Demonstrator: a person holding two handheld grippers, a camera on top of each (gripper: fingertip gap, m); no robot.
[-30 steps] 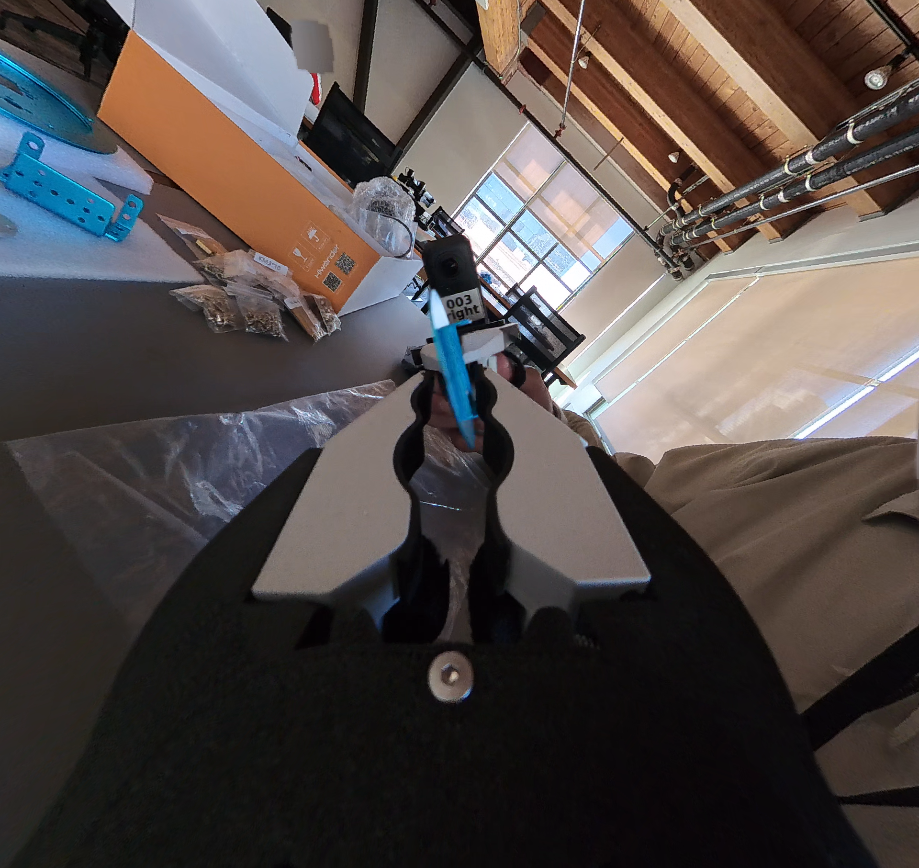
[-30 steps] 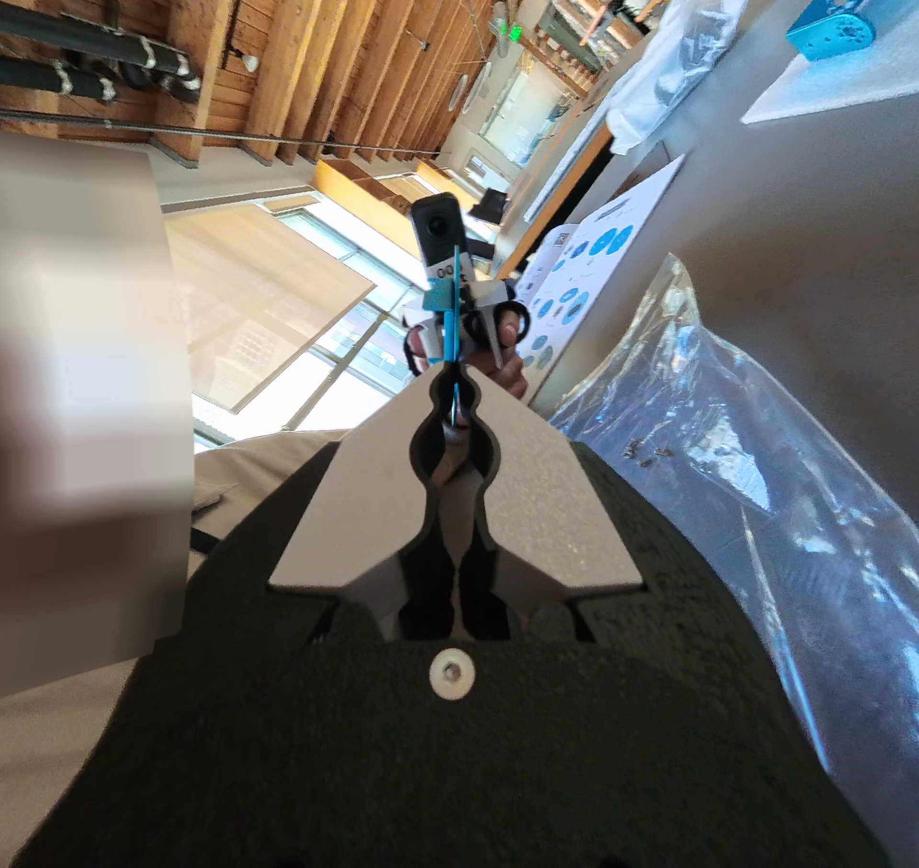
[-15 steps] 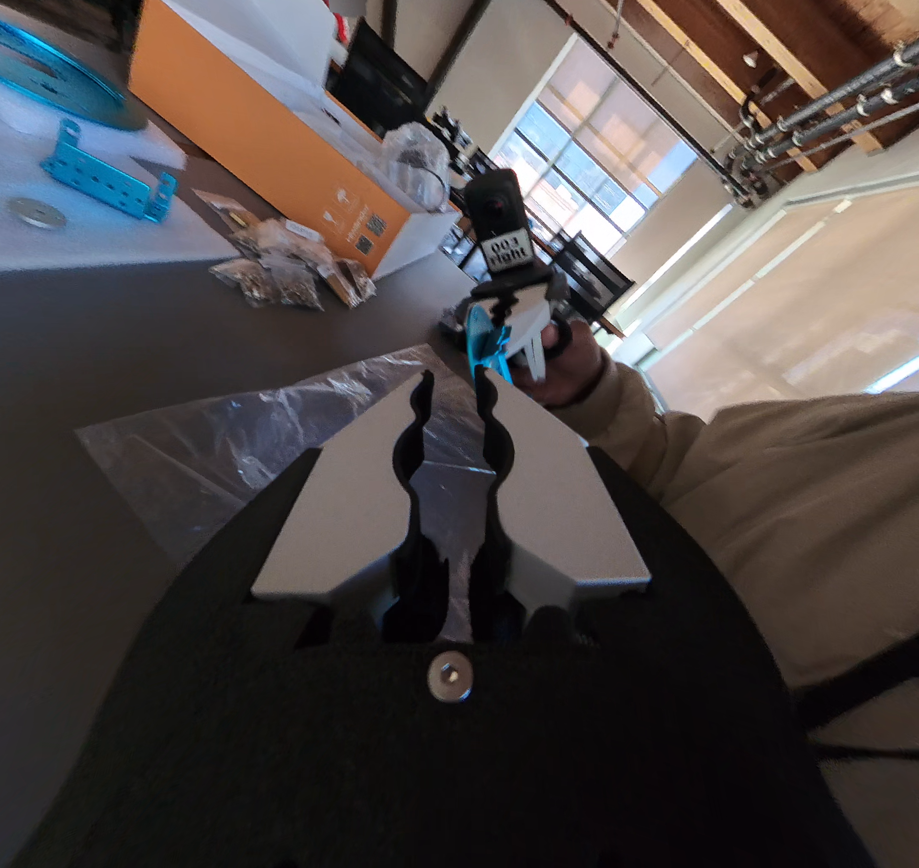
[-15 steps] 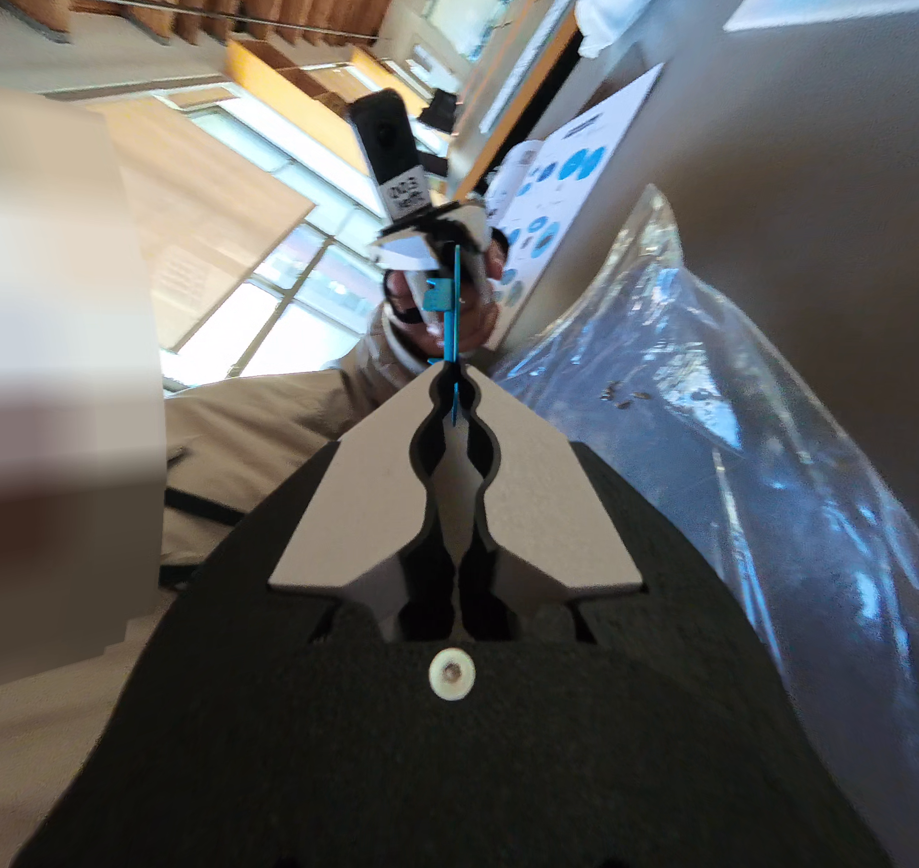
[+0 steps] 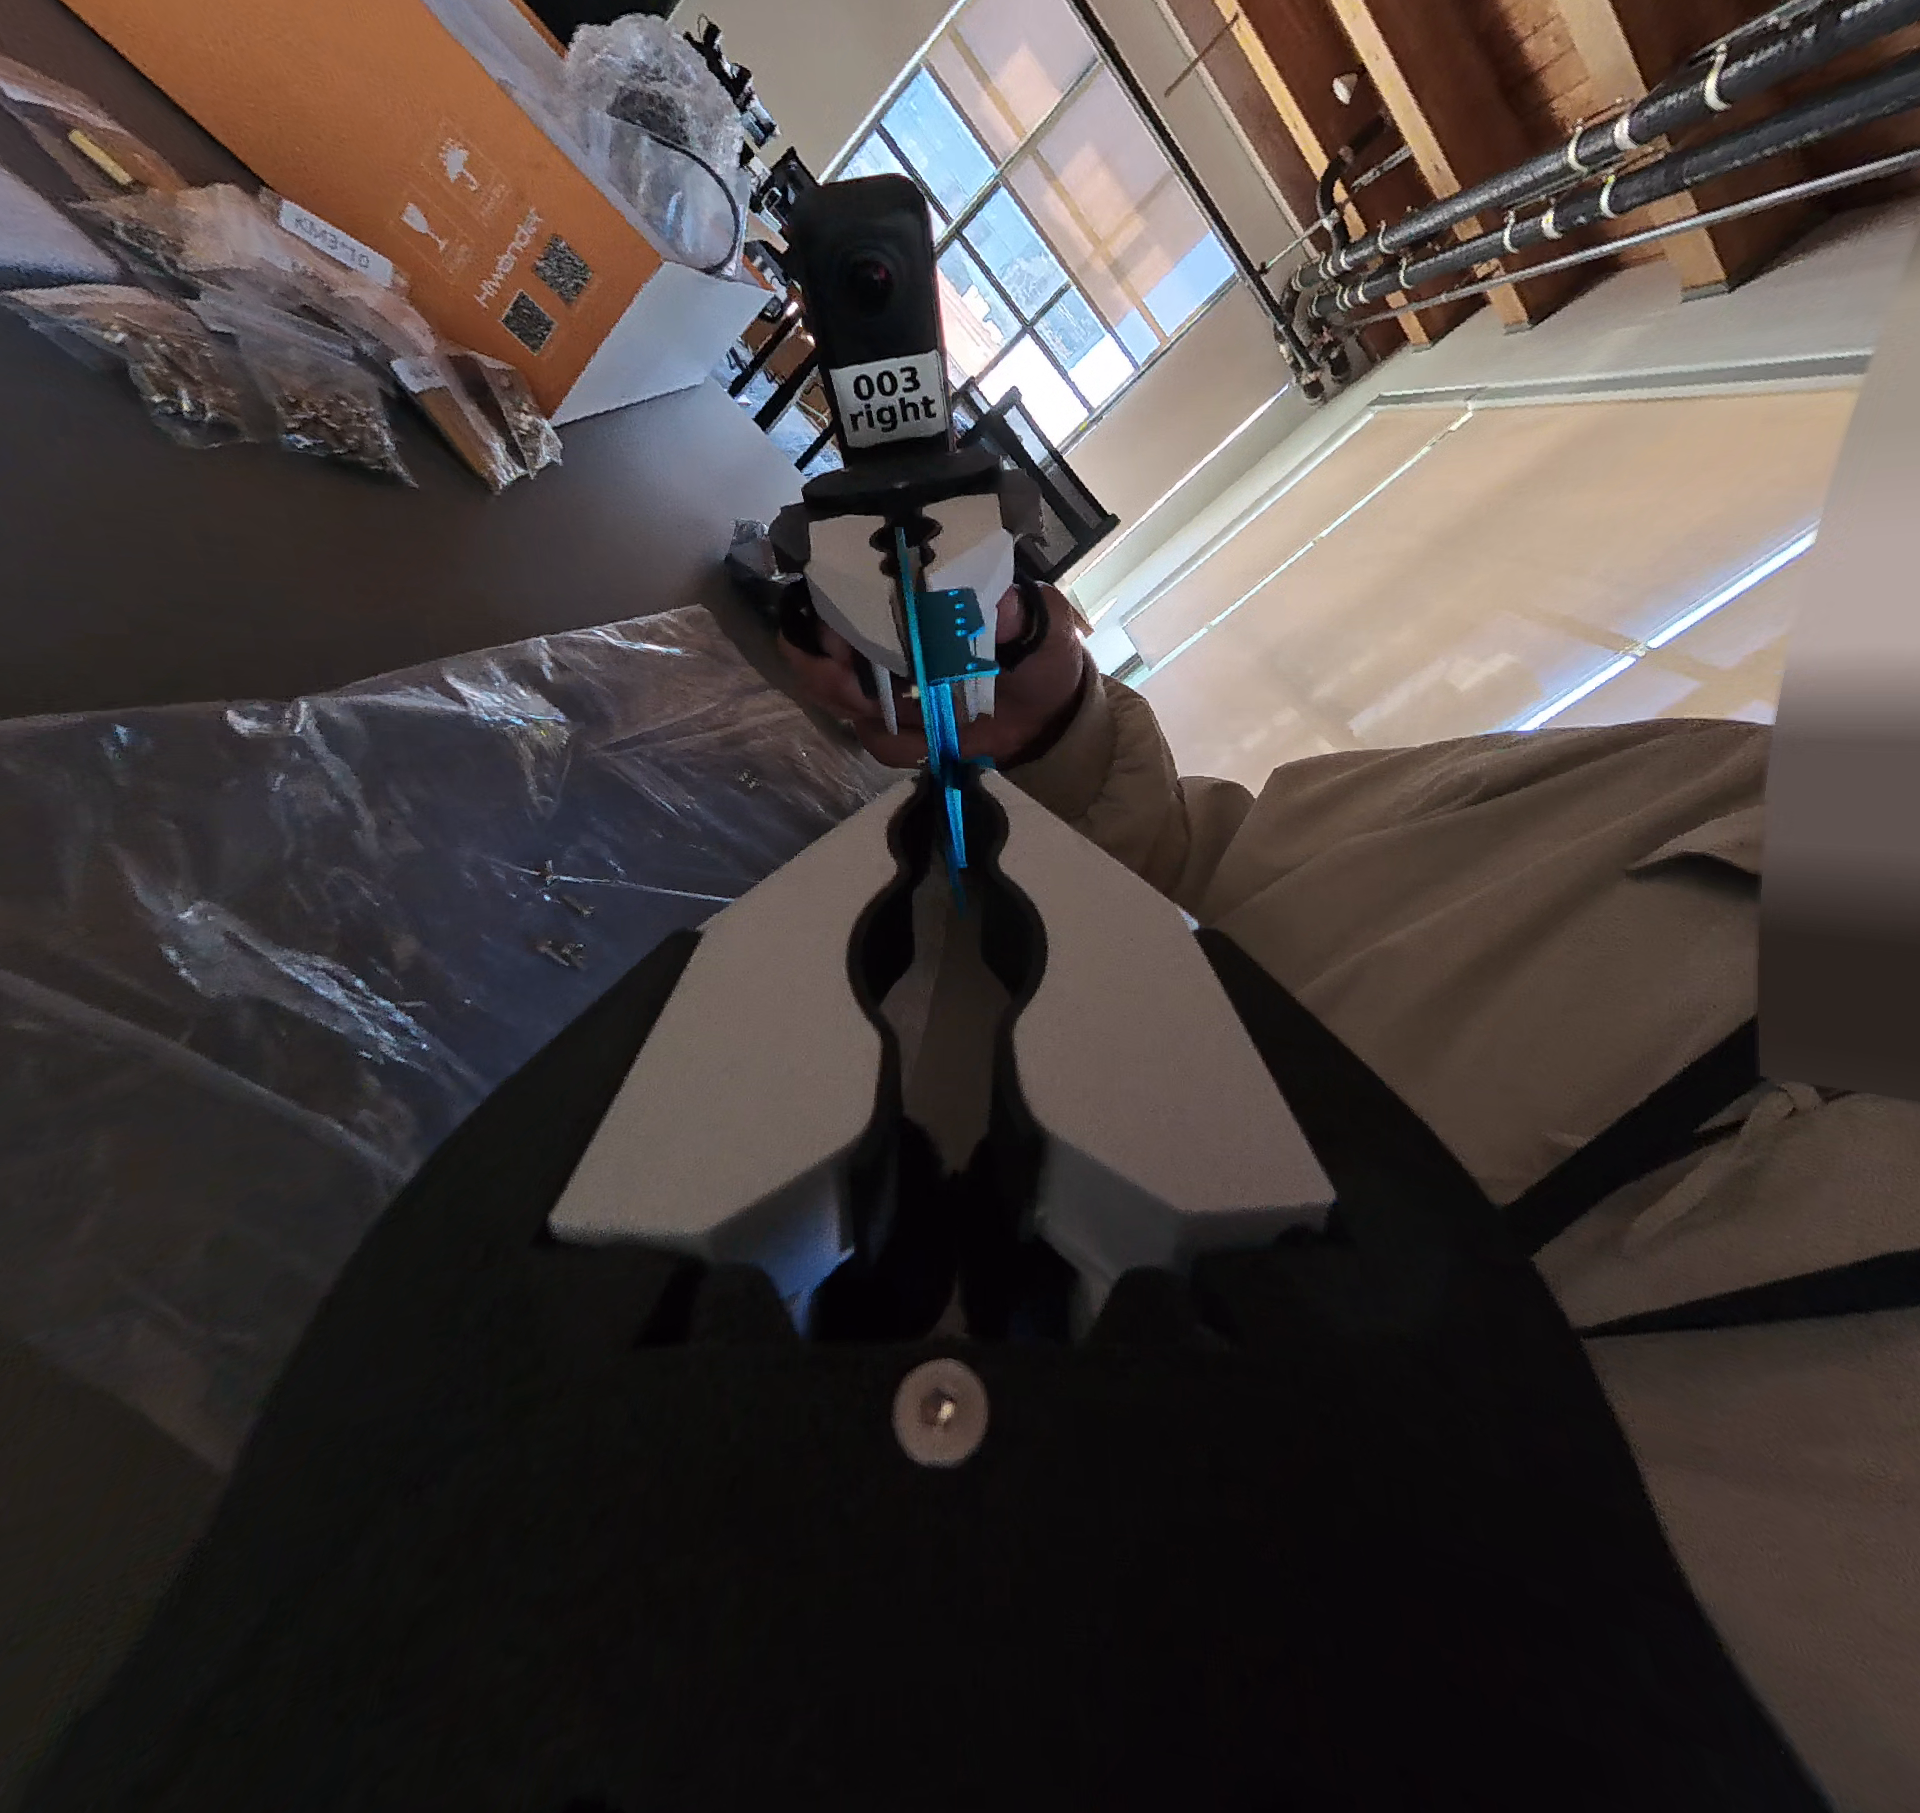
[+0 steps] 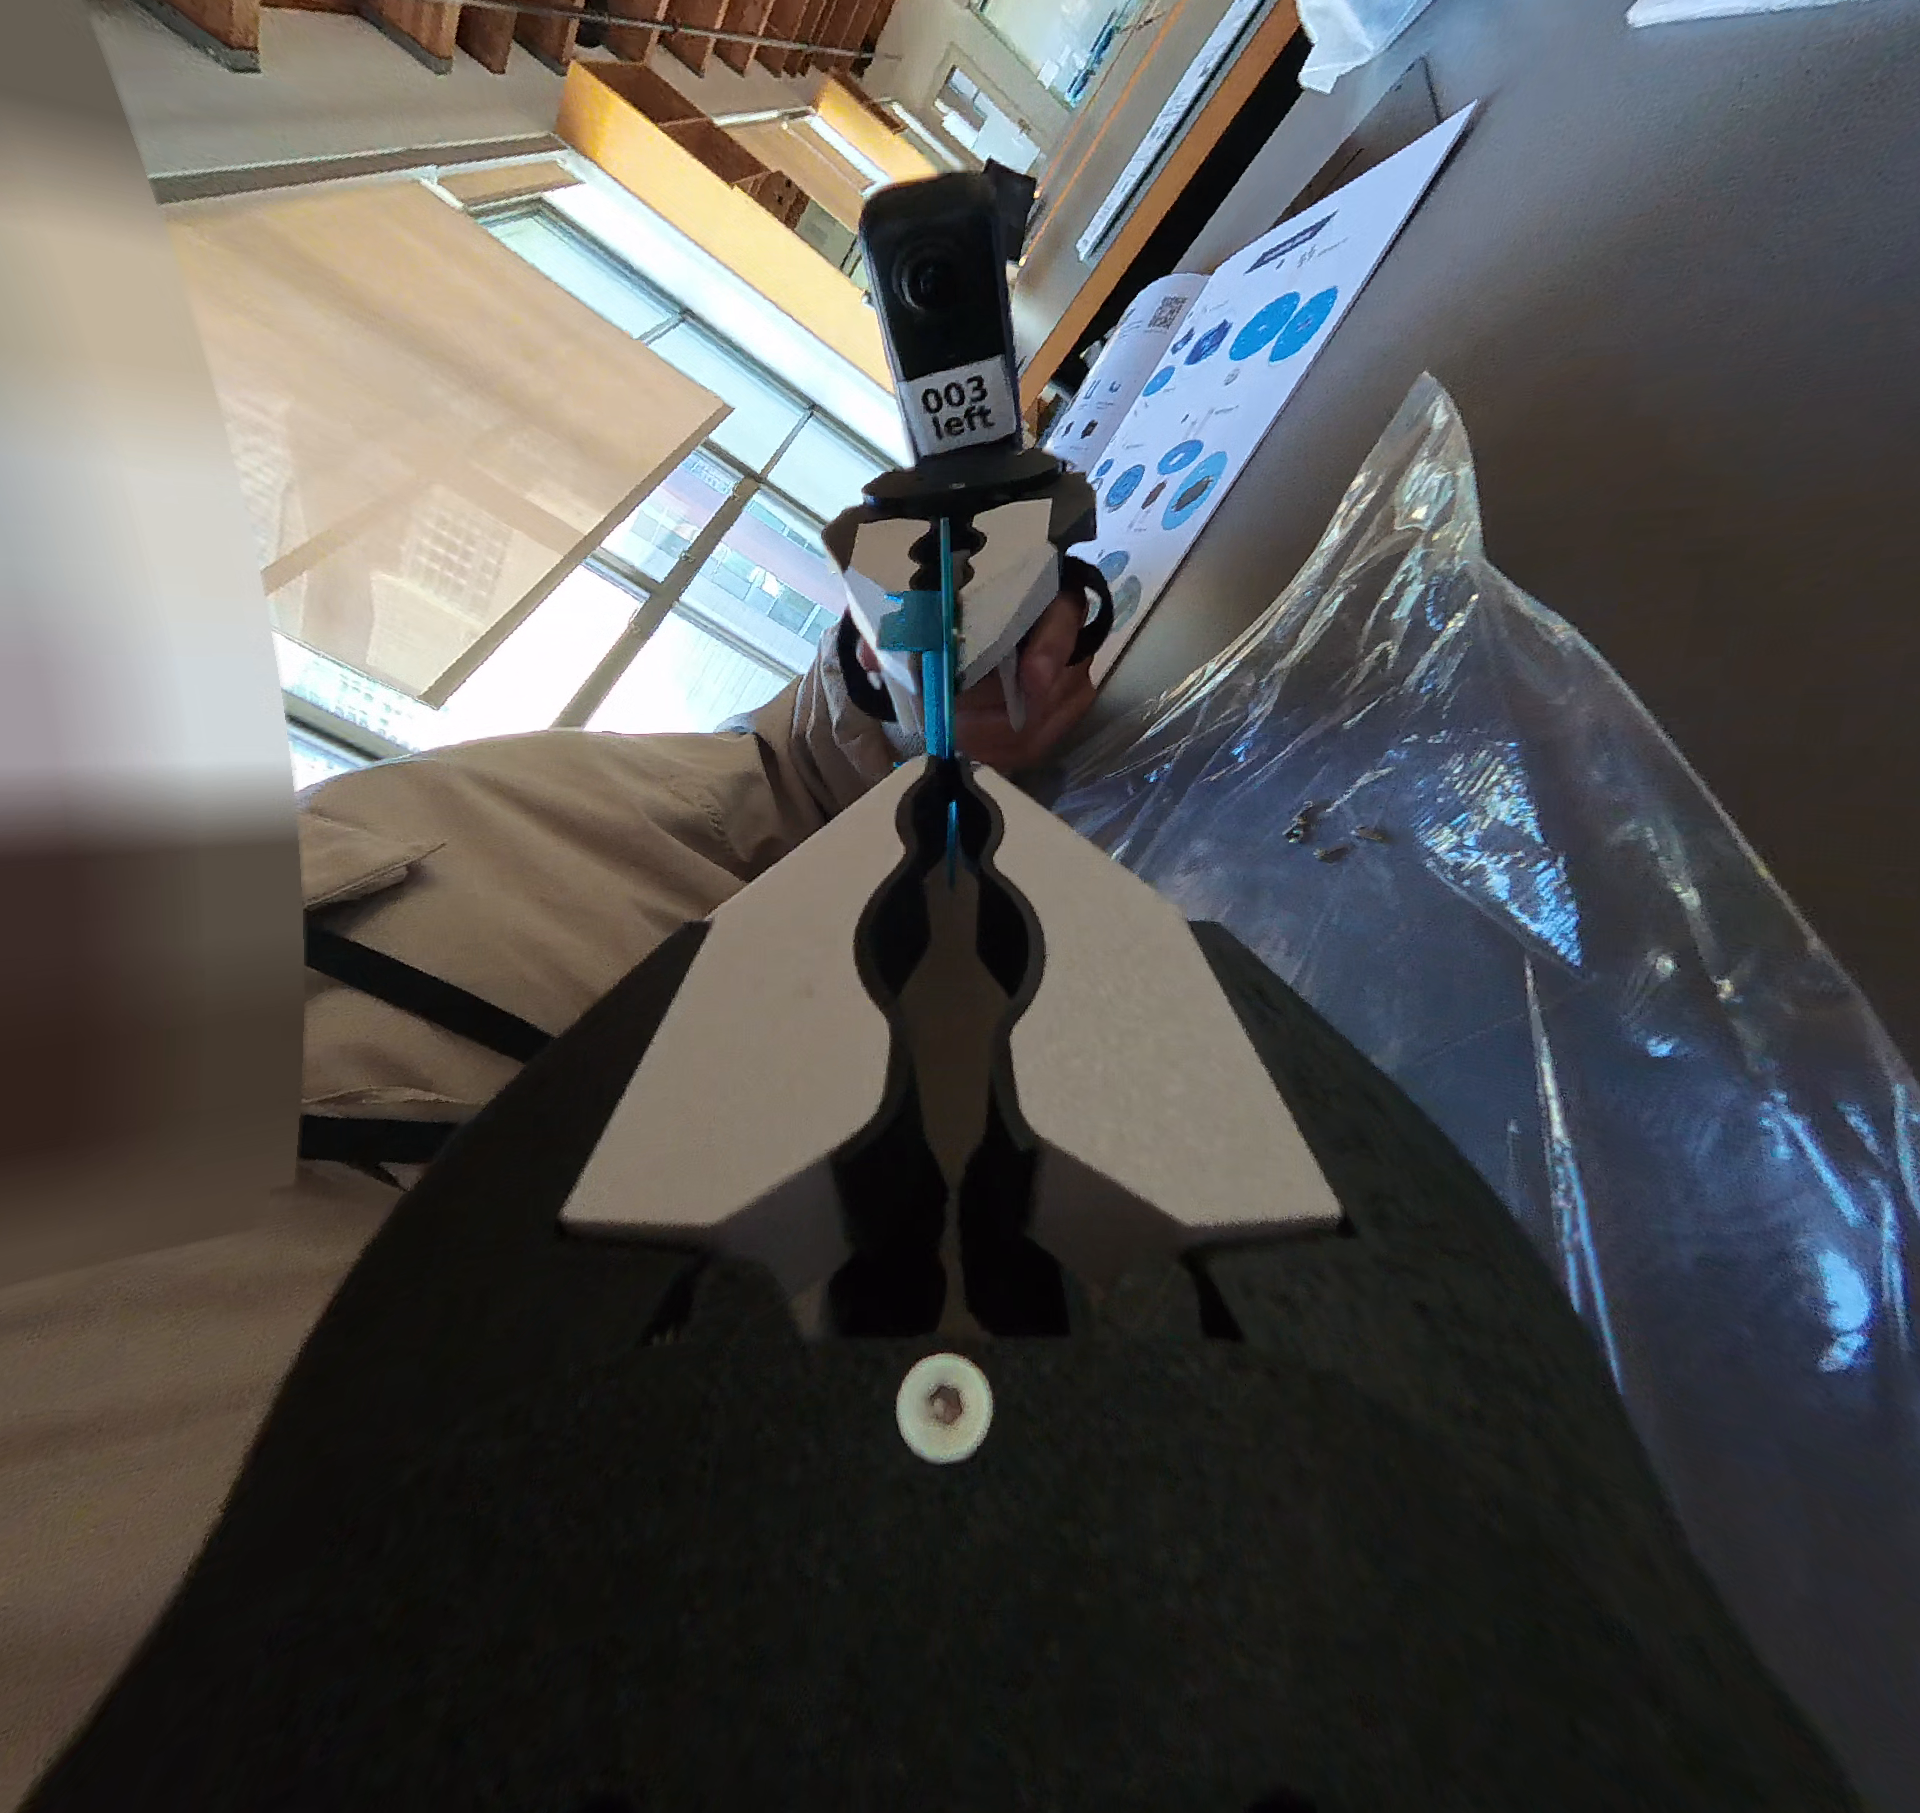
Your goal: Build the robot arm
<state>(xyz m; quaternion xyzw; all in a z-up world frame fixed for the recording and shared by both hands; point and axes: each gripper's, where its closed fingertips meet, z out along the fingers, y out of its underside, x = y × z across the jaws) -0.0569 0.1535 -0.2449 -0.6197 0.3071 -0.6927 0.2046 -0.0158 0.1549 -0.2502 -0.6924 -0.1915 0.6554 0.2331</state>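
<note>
Swung back nose to nose with right gripper (image 5: 902,620) since half a second ago; left gripper (image 5: 940,792) narrowed onto thin blue metal bracket (image 5: 940,683). Seen edge-on: flat, glossy strip with one perforated tab bent out to the side, spanning both grippers. Pinched at each end between grey, matte, wavy-edged fingers (image 5: 769,1036), both pairs closed on it. Held in the air above dark counter (image 5: 312,558). At nine o'clock of the bracket, one crinkled clear plastic bag (image 5: 364,828), three small screws (image 5: 561,916) inside. At eleven o'clock, one orange cardboard box (image 5: 312,80), several small packets of hardware (image 5: 260,361) just beside it.
</note>
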